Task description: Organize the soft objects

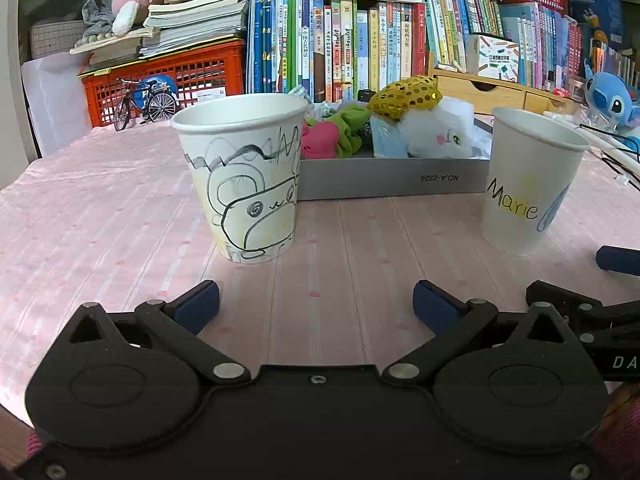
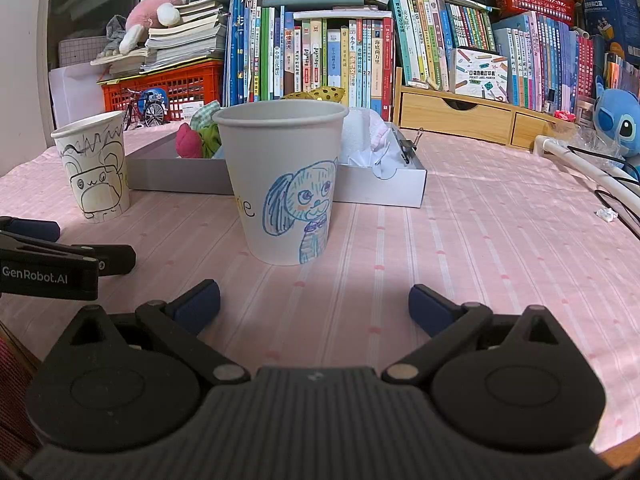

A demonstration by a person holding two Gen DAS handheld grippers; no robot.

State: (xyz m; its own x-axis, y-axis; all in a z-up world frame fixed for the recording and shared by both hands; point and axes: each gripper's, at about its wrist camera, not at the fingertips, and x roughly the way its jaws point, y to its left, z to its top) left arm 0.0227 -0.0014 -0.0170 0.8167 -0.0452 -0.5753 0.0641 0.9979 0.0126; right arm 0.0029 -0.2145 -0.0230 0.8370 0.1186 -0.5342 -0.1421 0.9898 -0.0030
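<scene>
Both jaws stand spread wide and hold nothing: the left gripper (image 1: 316, 300) hovers low over the pink striped tablecloth (image 1: 100, 208) facing a paper cup with a black marker drawing (image 1: 244, 176), the right gripper (image 2: 314, 302) facing the paper cup marked "Marie" (image 2: 286, 184). Only the right wrist view shows that cup's blue rabbit drawing and the binder clip (image 2: 410, 146) on the grey cardboard tray (image 1: 392, 178), while the left wrist view alone shows the name in full. Behind the cups, the tray holds the soft objects heaped together: a pink plush (image 1: 320, 140), a green scrunchie (image 1: 350, 128), a gold sequinned piece (image 1: 406, 96) and a white fluffy toy (image 1: 438, 132).
</scene>
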